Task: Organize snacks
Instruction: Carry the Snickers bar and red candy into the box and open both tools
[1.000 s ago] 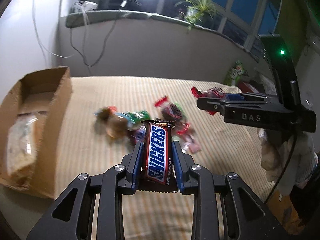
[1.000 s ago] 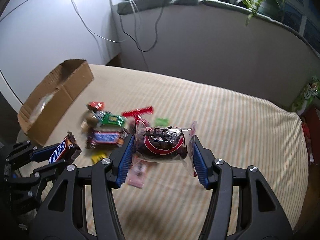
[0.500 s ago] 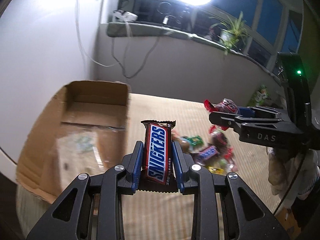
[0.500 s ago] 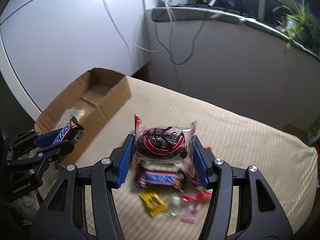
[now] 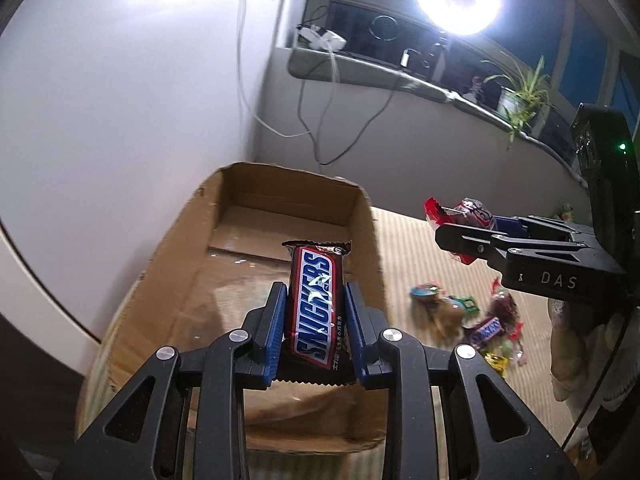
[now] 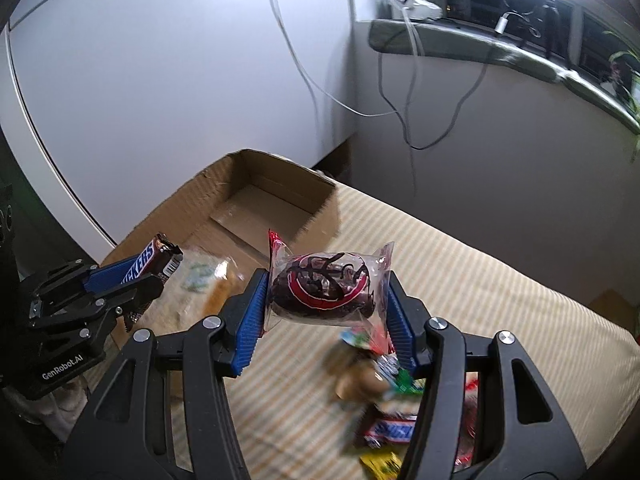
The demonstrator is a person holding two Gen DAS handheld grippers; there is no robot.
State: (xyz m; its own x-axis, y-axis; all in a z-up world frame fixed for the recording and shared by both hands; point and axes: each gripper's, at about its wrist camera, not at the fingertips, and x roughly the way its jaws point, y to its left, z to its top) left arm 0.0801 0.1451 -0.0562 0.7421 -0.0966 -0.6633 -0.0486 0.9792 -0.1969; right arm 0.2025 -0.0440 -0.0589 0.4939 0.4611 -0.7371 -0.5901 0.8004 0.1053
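The open brown cardboard box (image 5: 280, 216) sits at the left edge of the striped beige surface (image 6: 460, 280), against the white wall; a clear packet appears to lie inside, though it is blurred. The left gripper (image 5: 314, 320) is closed on a brown Snickers bar in its wrapper (image 5: 316, 304), held lengthwise between the blue pads, long axis pointing forward over the box interior. The bar hangs above the box floor, within its walls, so the left gripper is judged nearer the drop and ready to release.

To the right, the right gripper (image 6: 326, 304) is closed on a clear-wrapped dark chocolate cake with red print (image 6: 324, 284), held broadside. It hovers over the surface beside the box's right wall; the box lies forward and left of it. Remaining loose snacks (image 5: 468, 316) lie further right, apart from the box.
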